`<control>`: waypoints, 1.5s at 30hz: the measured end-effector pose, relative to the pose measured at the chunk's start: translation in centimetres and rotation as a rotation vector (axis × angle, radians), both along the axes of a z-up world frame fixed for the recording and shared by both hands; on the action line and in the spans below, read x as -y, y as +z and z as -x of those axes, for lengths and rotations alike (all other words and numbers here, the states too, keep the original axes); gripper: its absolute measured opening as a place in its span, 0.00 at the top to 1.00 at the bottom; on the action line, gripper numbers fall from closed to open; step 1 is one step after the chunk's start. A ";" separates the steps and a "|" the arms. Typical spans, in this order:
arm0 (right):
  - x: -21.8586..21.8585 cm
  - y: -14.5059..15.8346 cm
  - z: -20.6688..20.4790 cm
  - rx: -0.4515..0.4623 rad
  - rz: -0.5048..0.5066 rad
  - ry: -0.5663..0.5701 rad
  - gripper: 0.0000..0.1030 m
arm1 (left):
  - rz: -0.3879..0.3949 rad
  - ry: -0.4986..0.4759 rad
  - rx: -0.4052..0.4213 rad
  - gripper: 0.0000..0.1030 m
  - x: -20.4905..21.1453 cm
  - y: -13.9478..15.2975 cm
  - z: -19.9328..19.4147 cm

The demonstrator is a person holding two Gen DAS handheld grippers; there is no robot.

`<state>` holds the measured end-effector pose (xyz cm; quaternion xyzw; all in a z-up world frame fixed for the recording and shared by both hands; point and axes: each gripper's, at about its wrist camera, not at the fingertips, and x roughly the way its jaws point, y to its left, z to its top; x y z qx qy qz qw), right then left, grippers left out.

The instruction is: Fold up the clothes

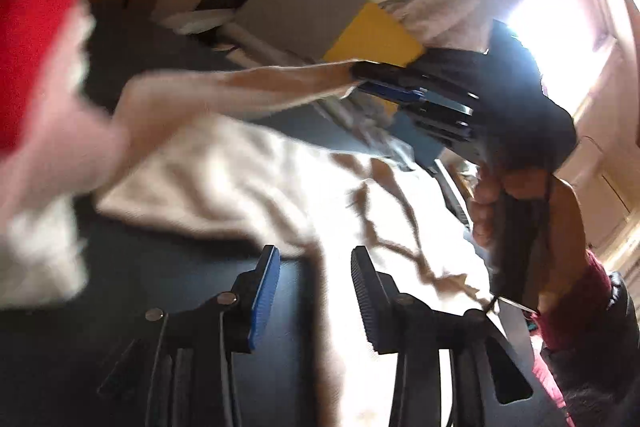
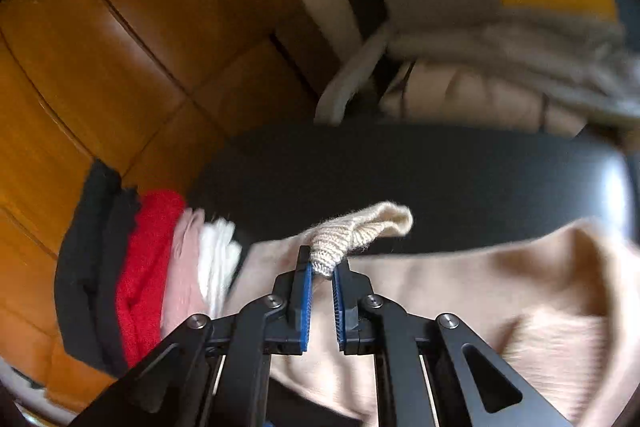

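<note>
A cream knit sweater point(image 1: 240, 179) lies spread on the dark table point(image 1: 160, 267). My left gripper point(image 1: 314, 267) hovers over its near edge, open, its pads clear of the cloth. One sleeve point(image 1: 248, 87) is pulled out taut toward my right gripper point(image 1: 360, 75), which is raised at the far side. In the right wrist view my right gripper point(image 2: 322, 267) is shut on the sleeve's ribbed cuff point(image 2: 360, 231), and the sweater body point(image 2: 460, 291) sags below it.
A pile of folded clothes point(image 2: 148, 267), black, red, pink and white, sits at the table's left end, blurred red point(image 1: 44, 7) in the left view. Wooden floor point(image 2: 100, 47) lies beyond. Beige and grey fabric point(image 2: 460, 95) is heaped behind the table. A person's hand point(image 1: 488, 203) grips the right handle.
</note>
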<state>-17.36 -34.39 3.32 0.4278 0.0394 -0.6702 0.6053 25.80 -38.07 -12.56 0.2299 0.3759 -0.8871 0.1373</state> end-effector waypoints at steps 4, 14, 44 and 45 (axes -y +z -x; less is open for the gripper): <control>-5.6 2.9 3.7 -0.072 0.016 -0.098 0.90 | 0.007 -0.076 -0.012 0.62 -1.1 0.8 4.6; -20.4 -2.4 12.7 -0.022 -0.116 -0.385 0.90 | -0.071 -0.110 0.109 0.62 -1.0 -3.6 10.6; -21.1 4.2 13.0 -0.145 -0.017 -0.492 0.93 | 0.113 -0.268 0.194 0.61 -5.5 -1.8 10.9; -21.9 4.2 13.3 -0.143 -0.022 -0.506 0.93 | 0.081 -0.258 0.179 0.61 -4.9 -2.0 10.5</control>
